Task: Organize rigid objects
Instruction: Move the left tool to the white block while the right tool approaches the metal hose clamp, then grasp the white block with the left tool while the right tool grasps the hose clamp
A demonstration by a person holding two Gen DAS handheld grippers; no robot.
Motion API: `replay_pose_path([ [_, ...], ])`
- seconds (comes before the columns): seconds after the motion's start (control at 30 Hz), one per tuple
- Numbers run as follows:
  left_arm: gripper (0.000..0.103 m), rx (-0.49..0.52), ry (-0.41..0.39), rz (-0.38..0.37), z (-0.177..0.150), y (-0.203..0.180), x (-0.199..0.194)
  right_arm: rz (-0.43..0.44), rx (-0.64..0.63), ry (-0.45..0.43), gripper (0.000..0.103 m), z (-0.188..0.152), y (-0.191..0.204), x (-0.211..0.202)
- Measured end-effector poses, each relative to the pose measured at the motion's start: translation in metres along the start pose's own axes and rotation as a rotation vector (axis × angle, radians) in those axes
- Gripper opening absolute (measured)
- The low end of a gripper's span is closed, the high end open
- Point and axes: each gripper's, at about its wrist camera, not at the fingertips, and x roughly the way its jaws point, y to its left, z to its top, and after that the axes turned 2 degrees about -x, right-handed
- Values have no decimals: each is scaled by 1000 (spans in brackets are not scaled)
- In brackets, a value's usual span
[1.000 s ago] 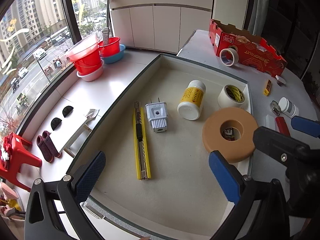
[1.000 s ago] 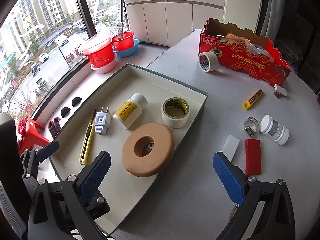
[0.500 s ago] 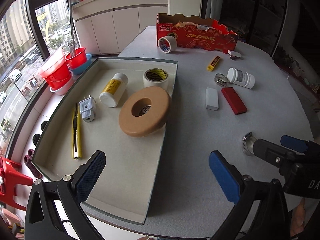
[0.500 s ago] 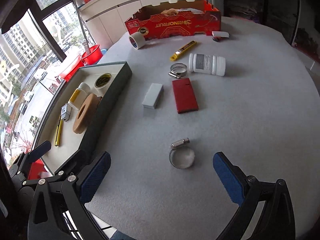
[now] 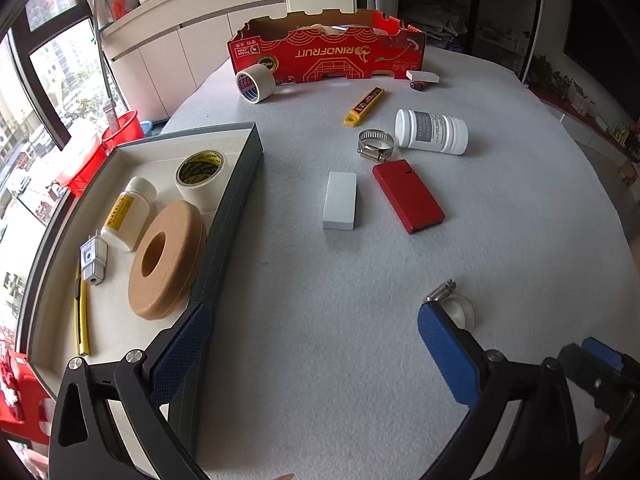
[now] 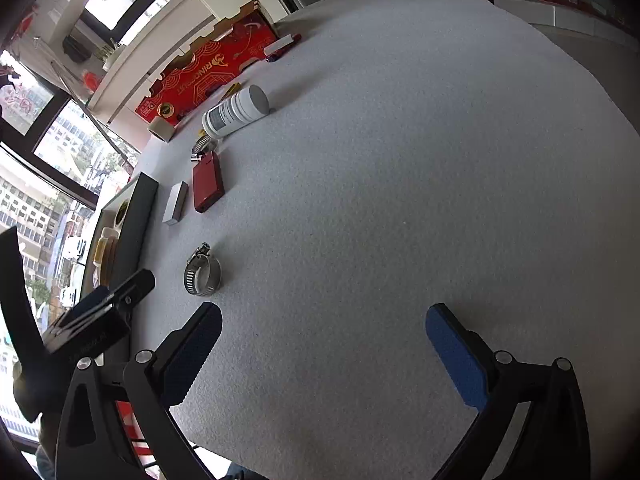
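Grey felt table (image 5: 320, 320), window behind. Landmark: tray (image 5: 236, 216), holding yellow knife (image 5: 82, 312), plug (image 5: 93, 258), bottle (image 5: 126, 212), tan ring (image 5: 166, 256), tape roll (image 5: 200, 174). Right of tray, loose: white block (image 5: 340, 200), red case (image 5: 408, 196), far clamp (image 5: 375, 144), white jar (image 5: 432, 132). Near hose clamp (image 6: 202, 270) well right of tray. My left gripper (image 5: 312, 352) wide open, empty. My right gripper (image 6: 324, 344) wide open, empty. Step, I judge: picking next loose item. Next move: shift right gripper left, straddle near hose clamp, close.

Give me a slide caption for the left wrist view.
Open left gripper above grey table; tray holds tape, bottle, foam ring.
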Motion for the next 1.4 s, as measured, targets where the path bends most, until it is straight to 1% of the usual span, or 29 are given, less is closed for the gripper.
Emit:
replay_pose_path([
  [0.1, 103, -6, 7, 18, 16, -1, 14, -25, -55, 12, 103, -2, 5, 2],
  [0.17, 103, -15, 22, 12, 22, 0, 24, -45, -110, 5, 103, -3, 13, 3],
  [0.27, 103, -20, 42, 9, 27, 3, 35, -86, -255, -22, 103, -6, 39, 10],
  [0.43, 103, -4, 42, -13, 33, 4, 44, -134, -523, -48, 103, -11, 94, 38],
  [0.5, 103, 1, 51, -27, 37, 4, 49, -152, -601, -49, 103, -11, 111, 51],
  [0.57, 103, 10, 59, -37, 40, 3, 53, -171, -647, -39, 103, -9, 123, 66],
  [0.6, 103, 16, 62, -34, 42, 3, 56, -178, -653, -30, 103, -7, 126, 72],
  [0.67, 103, 21, 78, -38, 44, 3, 63, -138, -618, -14, 103, 0, 124, 79],
  [0.77, 103, 16, 97, -52, 46, 3, 70, -153, -595, -24, 103, 11, 120, 83],
  [0.8, 103, 20, 95, -44, 47, 2, 71, -163, -583, -27, 103, 13, 117, 83],
  [0.87, 103, 23, 96, -58, 49, -2, 74, -200, -518, -37, 103, 20, 101, 79],
  [1.0, 103, 25, 95, -92, 51, -10, 77, -279, -358, -76, 103, 35, 52, 63],
  [1.1, 103, 41, 74, -103, 54, -17, 79, -304, -301, -86, 103, 45, 28, 54],
  [1.2, 103, 46, 57, -108, 57, -18, 81, -295, -310, -70, 103, 47, 27, 53],
  [1.3, 103, 56, 49, -112, 57, -18, 81, -208, -332, -77, 103, 47, 40, 54],
  [1.4, 103, 61, 46, -115, 57, -16, 81, -171, -395, -75, 103, 45, 61, 64],
])
